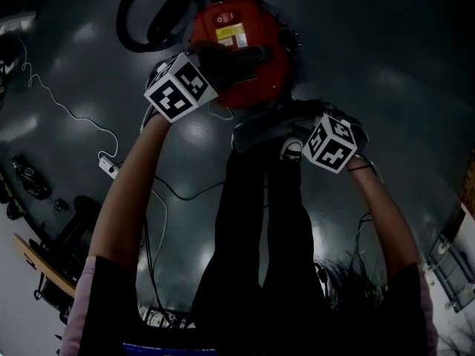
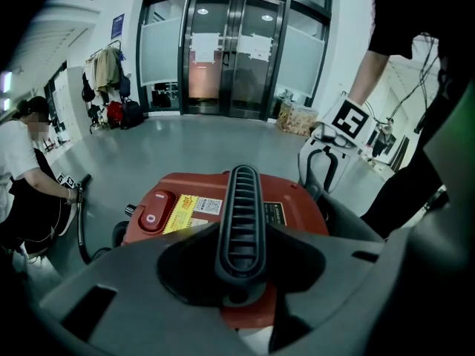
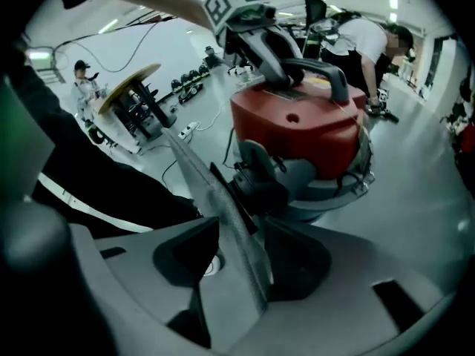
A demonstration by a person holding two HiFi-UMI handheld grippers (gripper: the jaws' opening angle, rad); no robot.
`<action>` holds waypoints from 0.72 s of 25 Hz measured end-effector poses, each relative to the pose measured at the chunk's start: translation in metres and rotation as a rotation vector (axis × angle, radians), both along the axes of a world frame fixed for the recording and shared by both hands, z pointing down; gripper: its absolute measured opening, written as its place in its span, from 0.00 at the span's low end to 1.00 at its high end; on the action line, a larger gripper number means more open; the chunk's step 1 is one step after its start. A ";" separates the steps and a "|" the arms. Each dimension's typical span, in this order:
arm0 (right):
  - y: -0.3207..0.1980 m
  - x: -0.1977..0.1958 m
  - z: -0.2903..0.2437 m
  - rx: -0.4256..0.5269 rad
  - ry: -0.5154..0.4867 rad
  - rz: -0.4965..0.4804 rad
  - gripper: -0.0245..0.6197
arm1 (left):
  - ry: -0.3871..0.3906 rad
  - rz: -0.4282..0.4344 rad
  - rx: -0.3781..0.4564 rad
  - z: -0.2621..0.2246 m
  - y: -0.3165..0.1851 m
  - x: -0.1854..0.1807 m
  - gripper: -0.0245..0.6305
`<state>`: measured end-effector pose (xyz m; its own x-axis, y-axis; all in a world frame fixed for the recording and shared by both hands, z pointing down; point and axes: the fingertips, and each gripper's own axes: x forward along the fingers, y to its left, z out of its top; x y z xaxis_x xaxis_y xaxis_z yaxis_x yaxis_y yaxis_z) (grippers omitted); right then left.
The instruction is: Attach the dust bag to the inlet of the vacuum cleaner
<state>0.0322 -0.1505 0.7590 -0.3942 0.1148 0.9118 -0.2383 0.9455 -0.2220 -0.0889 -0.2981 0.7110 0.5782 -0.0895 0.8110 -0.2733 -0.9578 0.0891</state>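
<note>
As you look down, plug strip (image 1: 109,166): it lies on the floor (image 1: 401,65) at the far left.
Hose (image 1: 126,24): a black loop, left of the vacuum cleaner (image 1: 260,76).
Left gripper (image 2: 241,271): your jaws pinch the black handle (image 2: 243,206) from both sides.
Handle: it runs along the top of the red vacuum cleaner.
Vacuum cleaner: red on top, grey below, in the middle.
Dust bag (image 3: 223,213): a flat grey sheet, edge-on between your right jaws, on the near side of the vacuum cleaner. Its far end is just beside the black inlet (image 3: 260,190); you cannot tell if they touch.
Right gripper (image 3: 245,252): jaws spread wide, one on each side of the dust bag, not squeezing it.
</note>
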 end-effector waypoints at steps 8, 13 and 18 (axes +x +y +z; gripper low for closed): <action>0.005 -0.032 -0.011 0.162 0.072 -0.232 0.31 | 0.018 0.010 0.008 -0.004 -0.001 0.001 0.26; -0.003 -0.035 -0.011 0.094 0.079 0.039 0.20 | 0.026 0.006 0.013 -0.004 -0.001 -0.001 0.26; -0.013 -0.033 -0.013 -0.064 0.029 0.552 0.19 | 0.039 0.005 0.018 -0.005 -0.001 0.000 0.26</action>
